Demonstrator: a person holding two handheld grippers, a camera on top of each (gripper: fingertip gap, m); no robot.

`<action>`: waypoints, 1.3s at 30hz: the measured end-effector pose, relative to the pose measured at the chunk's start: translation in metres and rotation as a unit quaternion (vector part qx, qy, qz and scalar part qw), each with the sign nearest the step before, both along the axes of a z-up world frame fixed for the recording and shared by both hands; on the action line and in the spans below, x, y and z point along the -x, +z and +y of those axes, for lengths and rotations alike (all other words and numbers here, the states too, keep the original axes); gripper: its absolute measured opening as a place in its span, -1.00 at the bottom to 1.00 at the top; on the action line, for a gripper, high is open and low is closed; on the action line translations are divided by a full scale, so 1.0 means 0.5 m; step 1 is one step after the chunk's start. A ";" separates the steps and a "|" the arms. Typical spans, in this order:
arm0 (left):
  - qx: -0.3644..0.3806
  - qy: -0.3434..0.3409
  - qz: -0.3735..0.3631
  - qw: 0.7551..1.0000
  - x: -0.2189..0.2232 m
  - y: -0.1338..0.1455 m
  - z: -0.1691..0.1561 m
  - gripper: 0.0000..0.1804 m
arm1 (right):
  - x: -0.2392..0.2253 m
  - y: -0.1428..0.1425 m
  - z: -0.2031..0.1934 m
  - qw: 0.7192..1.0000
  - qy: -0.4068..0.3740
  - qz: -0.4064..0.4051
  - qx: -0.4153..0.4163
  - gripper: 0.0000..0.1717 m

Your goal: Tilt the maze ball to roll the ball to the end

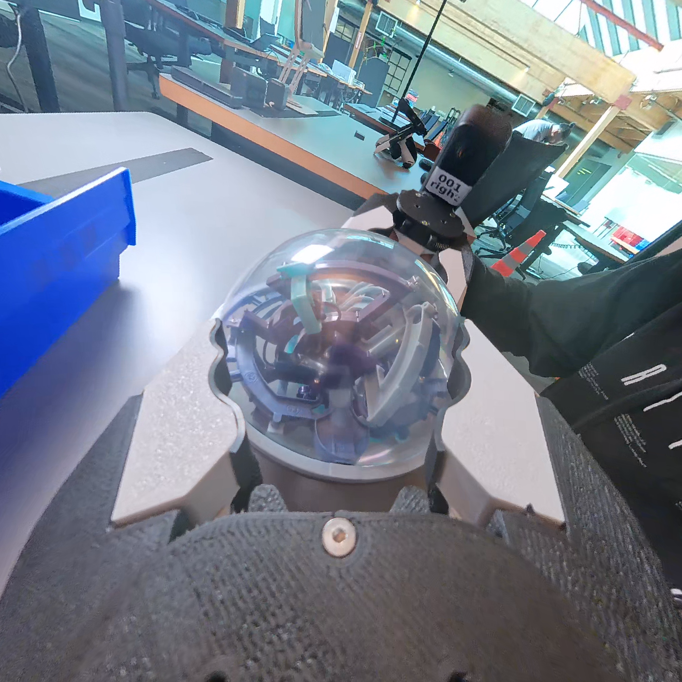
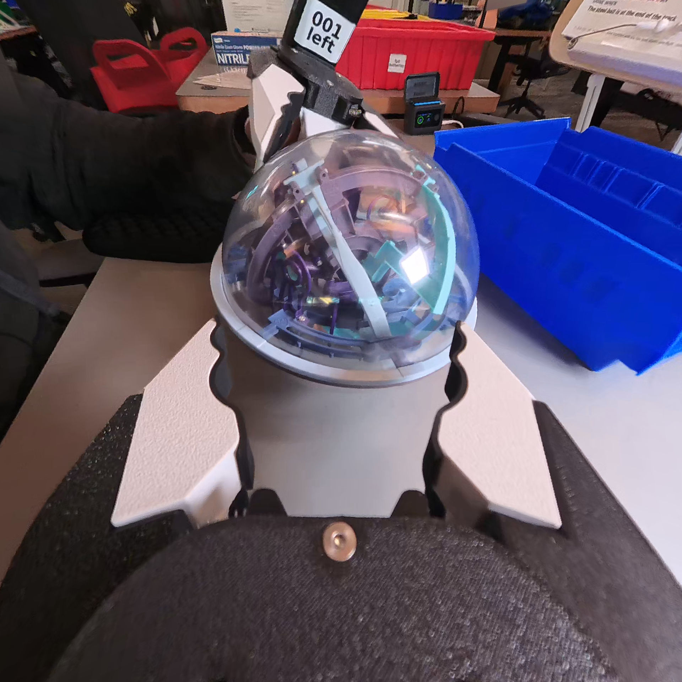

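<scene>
In the left wrist view, a blue bin [image 1: 62,251] stood left on the table [image 1: 206,206]. The maze ball [image 1: 336,347] sat centre, clear dome up and tilted, white band low. The left gripper [image 1: 337,354] clasped its sides; the right gripper [image 1: 424,236] reached in behind; its grip couldn't be judged.
</scene>
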State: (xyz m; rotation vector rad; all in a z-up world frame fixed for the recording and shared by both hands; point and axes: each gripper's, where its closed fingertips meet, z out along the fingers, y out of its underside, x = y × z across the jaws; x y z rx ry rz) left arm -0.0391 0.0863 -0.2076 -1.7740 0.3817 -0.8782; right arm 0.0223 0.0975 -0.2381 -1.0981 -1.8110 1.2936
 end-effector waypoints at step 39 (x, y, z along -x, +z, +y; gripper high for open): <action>0.002 0.021 0.028 0.999 -0.001 0.013 -0.046 0.27 | 0.002 -0.038 -0.028 0.969 0.017 -0.103 0.224 0.43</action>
